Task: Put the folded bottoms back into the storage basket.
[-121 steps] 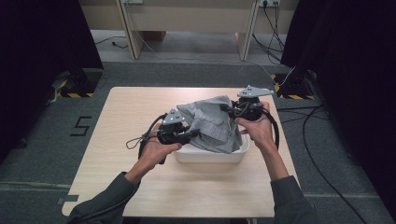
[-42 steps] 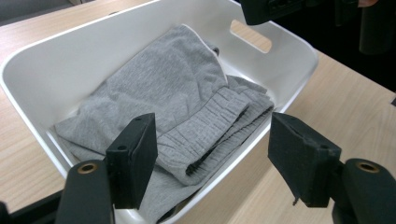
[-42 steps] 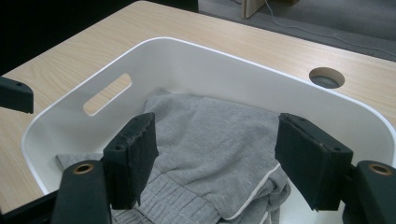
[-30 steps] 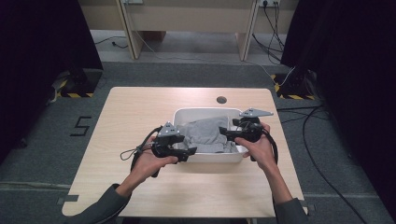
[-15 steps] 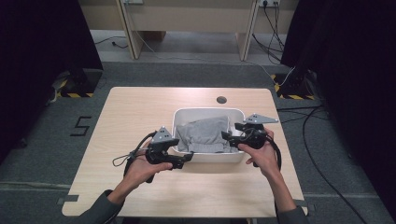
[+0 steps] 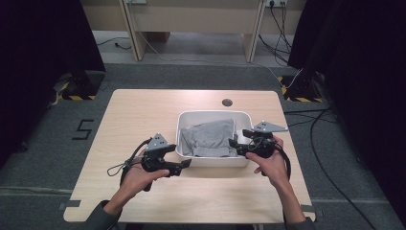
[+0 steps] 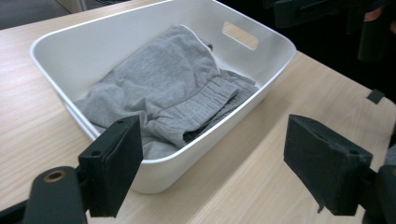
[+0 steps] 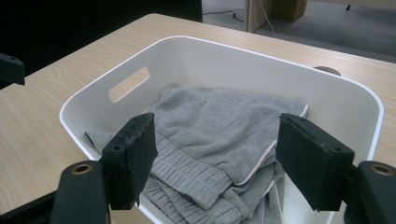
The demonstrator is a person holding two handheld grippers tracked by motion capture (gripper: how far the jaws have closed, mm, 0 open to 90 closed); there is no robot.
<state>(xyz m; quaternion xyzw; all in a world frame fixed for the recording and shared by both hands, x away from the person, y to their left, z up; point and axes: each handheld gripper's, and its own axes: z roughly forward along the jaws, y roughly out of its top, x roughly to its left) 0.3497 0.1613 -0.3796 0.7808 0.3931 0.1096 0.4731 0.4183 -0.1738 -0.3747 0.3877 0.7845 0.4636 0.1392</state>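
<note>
A grey garment [image 6: 210, 138] lies crumpled inside a white plastic tub [image 6: 213, 113] on the wooden table. My left gripper [image 6: 184, 165] hovers open just outside the tub's near left corner, nothing between its jaws. At the tub's right wall my right gripper [image 6: 235, 143] is open too, its jaws pointing in over the rim. In the left gripper view the garment [image 7: 173, 84] fills the tub [image 7: 280, 39] beyond my open left gripper [image 7: 219, 170]. The right gripper view has the garment [image 8: 219, 121] in the tub [image 8: 224, 44] behind the spread jaws of my right gripper [image 8: 222, 158].
A round cable hole [image 6: 227, 102] sits in the table [image 6: 139, 115] behind the tub. Bare tabletop stretches to the left and in front. Cables [image 6: 316, 120] run over the floor at the right, and desk legs [image 6: 131, 28] stand beyond the table.
Both grippers held the garment up over the tub, lowered it in and let go. Since then they have drawn back towards the person, open, leaving the garment in the tub.
</note>
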